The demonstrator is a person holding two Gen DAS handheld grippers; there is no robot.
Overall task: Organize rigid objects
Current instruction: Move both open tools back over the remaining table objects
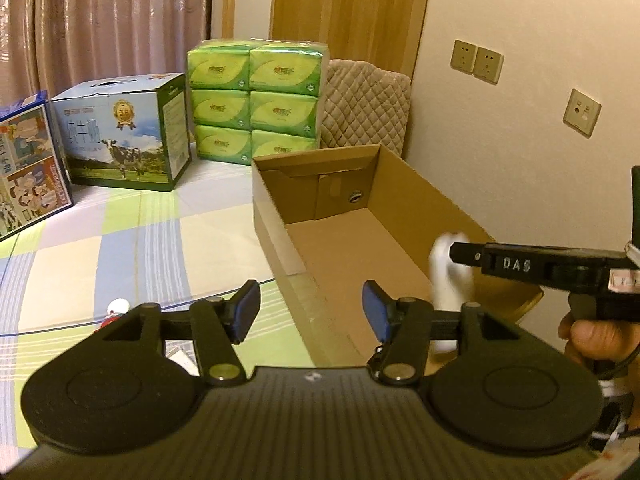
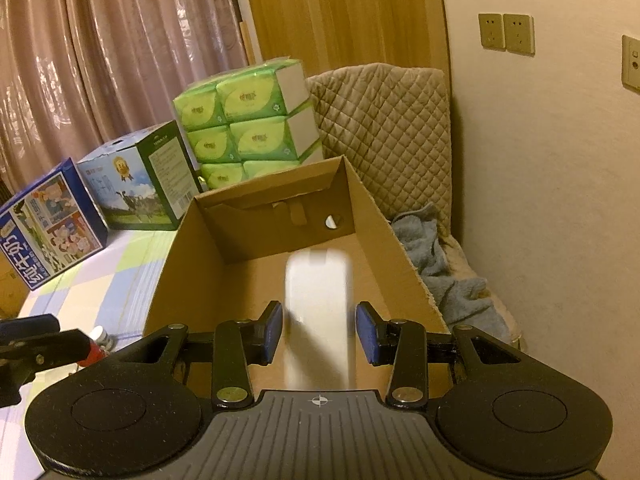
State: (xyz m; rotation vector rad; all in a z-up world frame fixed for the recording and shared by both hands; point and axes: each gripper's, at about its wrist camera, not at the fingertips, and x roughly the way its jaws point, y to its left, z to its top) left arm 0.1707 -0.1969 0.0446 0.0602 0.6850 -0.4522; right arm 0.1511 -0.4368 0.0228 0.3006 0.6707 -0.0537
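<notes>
An open cardboard box lies on the checked tablecloth; it also shows in the right wrist view. A white oblong object, blurred, is between my right gripper's open fingers, over the box, with gaps on both sides; it also shows in the left wrist view beside the right gripper. My left gripper is open and empty at the box's near left wall. A small red and white bottle lies on the table; it also shows in the right wrist view.
A milk carton box, a blue cartoon box and stacked green tissue packs stand at the table's back. A quilted chair with a blue towel is right of the box, by the wall.
</notes>
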